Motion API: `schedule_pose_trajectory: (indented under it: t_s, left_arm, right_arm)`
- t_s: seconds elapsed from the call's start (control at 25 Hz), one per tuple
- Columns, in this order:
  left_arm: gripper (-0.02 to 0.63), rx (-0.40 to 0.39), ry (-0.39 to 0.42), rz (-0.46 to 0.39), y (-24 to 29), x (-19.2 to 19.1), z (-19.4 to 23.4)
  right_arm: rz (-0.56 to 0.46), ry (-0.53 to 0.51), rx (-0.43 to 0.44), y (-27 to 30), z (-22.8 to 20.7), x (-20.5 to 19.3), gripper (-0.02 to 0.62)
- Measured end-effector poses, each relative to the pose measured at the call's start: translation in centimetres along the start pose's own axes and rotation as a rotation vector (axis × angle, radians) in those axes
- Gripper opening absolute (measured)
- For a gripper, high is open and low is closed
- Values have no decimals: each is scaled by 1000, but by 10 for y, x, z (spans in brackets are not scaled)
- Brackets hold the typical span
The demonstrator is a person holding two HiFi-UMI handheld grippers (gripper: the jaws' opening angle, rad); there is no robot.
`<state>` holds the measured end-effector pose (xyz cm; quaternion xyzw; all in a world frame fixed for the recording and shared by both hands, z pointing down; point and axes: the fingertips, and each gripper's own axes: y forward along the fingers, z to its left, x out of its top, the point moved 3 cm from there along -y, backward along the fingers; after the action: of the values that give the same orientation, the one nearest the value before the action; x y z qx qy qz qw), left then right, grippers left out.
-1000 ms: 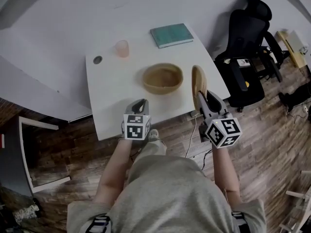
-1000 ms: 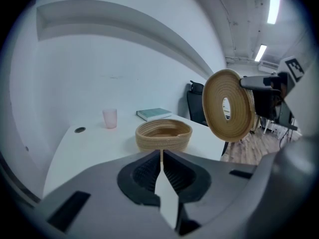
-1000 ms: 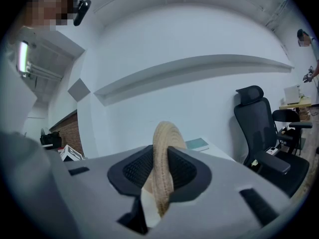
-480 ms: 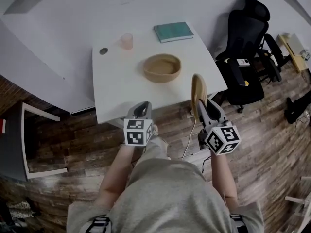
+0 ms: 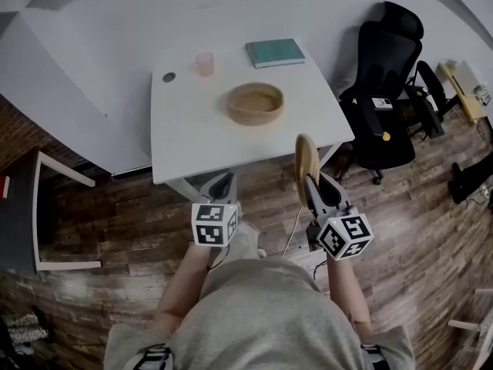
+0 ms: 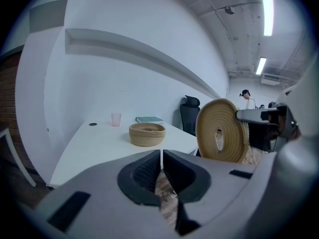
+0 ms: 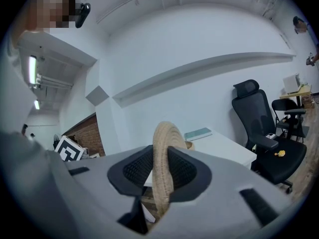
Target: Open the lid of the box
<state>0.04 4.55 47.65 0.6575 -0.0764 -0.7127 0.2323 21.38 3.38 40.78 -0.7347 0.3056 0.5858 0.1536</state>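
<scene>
Right gripper [image 5: 313,185] pinches the woven lid [image 5: 306,157] upright, lower right of centre, off the table [image 5: 189,133]. Left gripper [image 5: 222,183] jaws pressed together, empty. Open box [image 5: 255,103] upper centre.

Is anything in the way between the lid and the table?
Nothing visible. The right gripper holds the lid on edge just past the table, off its near edge, and the surface beside the box is bare.
</scene>
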Motion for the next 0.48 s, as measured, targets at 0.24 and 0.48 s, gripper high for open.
schedule_pose_trajectory:
  t_s: [0.24, 0.48]
  left_arm:
    - [17, -7, -27, 2, -21, -10, -9]
    - [17, -14, -29, -4, -31, -17, -12]
  right_arm:
    - [9, 10, 20, -17, 11, -9, 94]
    - [2, 14, 33, -26, 20, -15, 94]
